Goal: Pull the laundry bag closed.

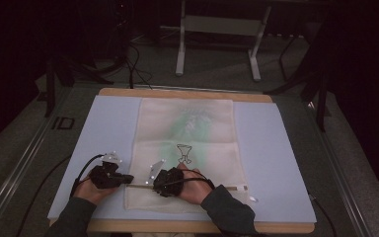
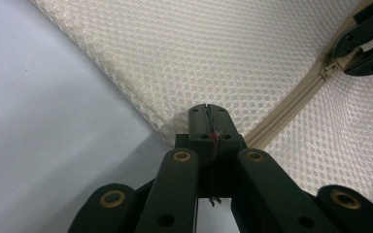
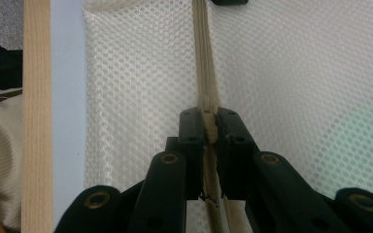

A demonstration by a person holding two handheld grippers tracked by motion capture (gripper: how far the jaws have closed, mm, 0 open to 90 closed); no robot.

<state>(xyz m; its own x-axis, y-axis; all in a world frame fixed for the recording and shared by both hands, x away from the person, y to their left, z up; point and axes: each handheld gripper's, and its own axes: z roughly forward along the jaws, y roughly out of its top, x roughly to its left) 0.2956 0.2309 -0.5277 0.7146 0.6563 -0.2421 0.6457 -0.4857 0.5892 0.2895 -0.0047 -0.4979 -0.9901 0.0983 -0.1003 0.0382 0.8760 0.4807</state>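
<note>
Hands lie low, left gripper [image 2: 208, 114] apparently pinching mesh bag [image 1: 187, 128], right gripper [image 3: 210, 121] clamping zipper [image 3: 205, 58].

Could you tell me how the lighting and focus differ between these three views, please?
High view: dim, the room around the table nearly black, the mesh bag soft and low in contrast. Left gripper view: evenly lit, mesh weave crisp, the left gripper sharp at its tips. Right gripper view: brighter, mesh washed out toward the right, the zipper slightly soft, right gripper clamped on it.
</note>
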